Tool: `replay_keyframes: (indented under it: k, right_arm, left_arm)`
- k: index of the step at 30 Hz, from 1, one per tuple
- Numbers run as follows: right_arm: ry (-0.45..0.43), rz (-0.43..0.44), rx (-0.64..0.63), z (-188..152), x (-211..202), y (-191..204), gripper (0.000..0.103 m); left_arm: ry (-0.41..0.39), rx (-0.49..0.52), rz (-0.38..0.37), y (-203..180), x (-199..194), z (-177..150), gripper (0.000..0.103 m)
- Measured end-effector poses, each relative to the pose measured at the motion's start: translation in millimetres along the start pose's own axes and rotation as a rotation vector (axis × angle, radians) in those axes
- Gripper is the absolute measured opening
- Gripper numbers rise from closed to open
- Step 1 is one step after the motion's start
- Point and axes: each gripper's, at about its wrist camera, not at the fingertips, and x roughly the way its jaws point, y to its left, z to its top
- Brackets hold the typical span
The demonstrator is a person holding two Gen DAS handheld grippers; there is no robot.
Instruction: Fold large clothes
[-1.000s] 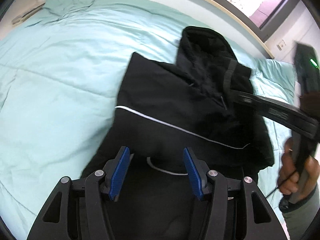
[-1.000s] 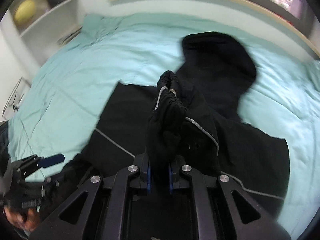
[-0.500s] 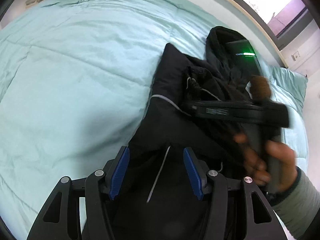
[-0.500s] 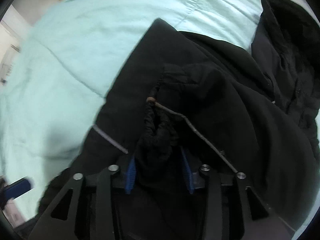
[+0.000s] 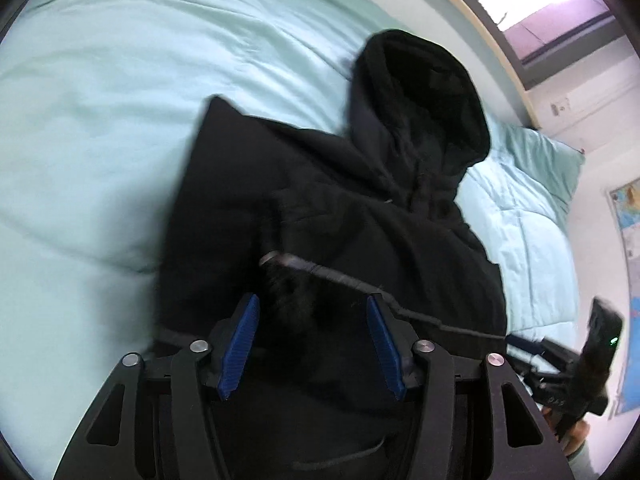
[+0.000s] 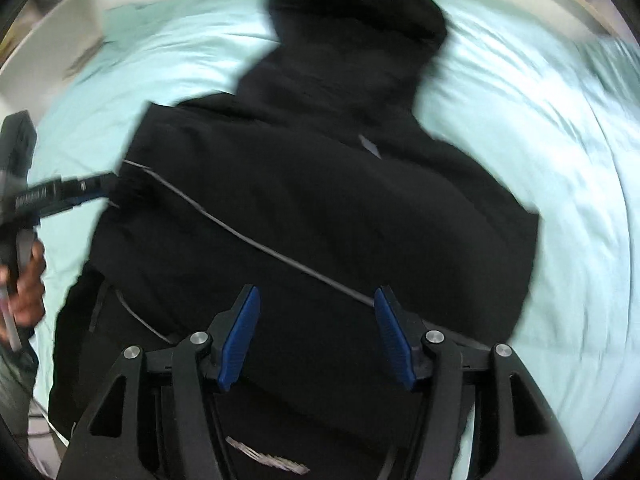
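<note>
A black hooded jacket [image 5: 360, 208] lies on the light teal bedcover [image 5: 100, 120], hood [image 5: 420, 100] towards the far side. A sleeve with a thin grey stripe [image 6: 256, 240] is folded across its body. My left gripper [image 5: 312, 344] hangs low over the jacket with its jaws closing. The sleeve's bunched dark cuff [image 5: 304, 296] sits between the blue pads [image 5: 240, 344], which do not visibly press it. My right gripper [image 6: 316, 340] is above the jacket's lower part, jaws opening, with nothing pinched. In the right wrist view the left gripper [image 6: 108, 182] reaches the jacket's left edge.
A teal pillow [image 5: 552, 160] lies at the bed's far right, below a window [image 5: 540, 8]. A map poster [image 5: 628, 208] hangs on the right wall. White shelves [image 6: 60, 32] stand beyond the bed's left side. A hand [image 6: 28, 280] grips the left tool.
The right gripper let go of the bunched sleeve, opened and drew back to the right. The sleeve now lies across the jacket. The left gripper dropped towards the cuff.
</note>
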Motion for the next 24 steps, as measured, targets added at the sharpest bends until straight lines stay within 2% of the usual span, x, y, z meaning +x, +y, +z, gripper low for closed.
replay_keyframes:
  k: [1, 2, 3, 5, 7, 8, 10, 12, 13, 15, 17, 19, 21, 22, 24]
  right_arm:
    - [0.011, -0.011, 0.025, -6.4, 2.3, -10.5, 0.062]
    - [0.014, -0.023, 0.040, -12.5, 3.7, -15.8, 0.062]
    - [0.012, -0.032, 0.051, -14.0, 4.1, -18.3, 0.062]
    - [-0.010, -0.029, 0.075, -17.2, -1.4, -27.7, 0.062]
    - [-0.036, -0.023, 0.092, -17.7, -7.5, -37.9, 0.062]
    - [-0.042, -0.028, 0.099, -17.2, -5.0, -41.0, 0.062]
    - [-0.022, -0.044, 0.101, -15.6, 11.7, -40.8, 0.062]
    - [-0.007, -0.081, 0.101, -16.1, 30.0, -34.7, 0.062]
    - [0.006, -0.105, 0.100, -16.1, 42.9, -31.4, 0.062]
    - [0.026, -0.138, 0.091, -14.9, 61.7, -23.6, 0.063]
    - [0.026, -0.167, 0.075, -14.4, 65.8, -20.7, 0.064]
    - [0.044, -0.162, 0.069, -11.3, 60.5, -21.4, 0.064]
    - [0.035, -0.118, 0.100, -6.8, 41.7, -28.2, 0.064]
    - [0.007, -0.091, 0.117, -4.4, 29.5, -32.0, 0.064]
    - [-0.076, -0.060, 0.140, 4.4, 3.7, -38.7, 0.064]
  left_arm:
    - [0.000, 0.010, 0.020, -3.1, 5.4, 2.2, 0.015]
    - [0.006, 0.029, 0.041, -6.8, 7.1, 4.7, 0.013]
    - [-0.020, 0.034, 0.042, -8.8, 0.9, 5.8, 0.012]
    - [-0.108, 0.013, -0.013, -7.5, -30.0, 7.5, 0.012]
    - [-0.149, -0.032, -0.010, 5.0, -51.9, 7.7, 0.012]
    - [-0.141, -0.051, -0.014, 13.2, -53.9, 7.5, 0.012]
    - [-0.085, -0.086, 0.026, 34.1, -41.9, 6.4, 0.012]
    - [0.009, -0.140, 0.070, 58.3, -13.3, 0.8, 0.013]
    - [0.033, -0.167, 0.063, 70.9, 0.7, -5.8, 0.013]
    - [0.017, -0.222, 0.015, 81.7, 4.1, -11.0, 0.016]
    - [-0.006, -0.236, 0.000, 78.7, -3.2, -11.5, 0.017]
    - [-0.023, -0.191, 0.042, 66.0, -16.8, -12.3, 0.019]
    - [-0.070, -0.077, 0.169, 38.4, -41.9, -14.6, 0.019]
    - [-0.098, -0.029, 0.199, 25.7, -54.6, -14.6, 0.021]
    - [-0.144, 0.046, 0.168, 2.7, -72.5, -13.4, 0.032]
